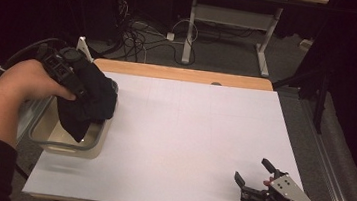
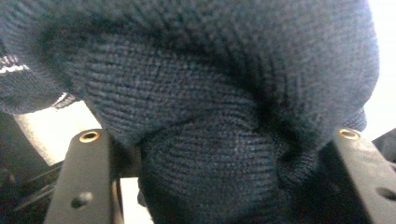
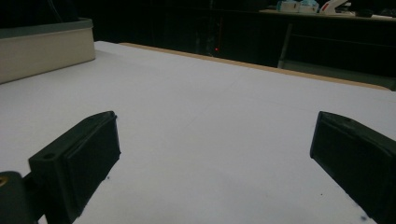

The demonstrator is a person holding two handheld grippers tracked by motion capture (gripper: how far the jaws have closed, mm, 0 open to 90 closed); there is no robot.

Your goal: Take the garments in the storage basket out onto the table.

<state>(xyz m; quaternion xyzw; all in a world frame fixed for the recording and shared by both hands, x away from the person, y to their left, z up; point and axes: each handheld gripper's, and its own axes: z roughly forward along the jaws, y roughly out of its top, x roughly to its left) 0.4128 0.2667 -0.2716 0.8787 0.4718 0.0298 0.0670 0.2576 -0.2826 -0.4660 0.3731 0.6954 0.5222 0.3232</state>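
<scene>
A dark navy knitted garment (image 1: 91,99) hangs from my left gripper (image 1: 82,93) above the clear plastic bin (image 1: 96,144) at the table's left edge; its lower end dangles into the bin. In the left gripper view the knit (image 2: 219,116) bulges between both black jaws, which are shut on it. My right gripper (image 1: 254,171) rests low near the table's front right corner. In the right gripper view its jaws stand wide apart with bare white table (image 3: 210,140) between them, so my right gripper (image 3: 215,154) is open.
The white tabletop (image 1: 193,132) spreads between the two hands. A wooden strip (image 1: 184,74) borders its far edge. Beyond it are cables and a desk frame (image 1: 191,31) on the floor. The bin's wall (image 3: 42,51) appears at the far left of the right gripper view.
</scene>
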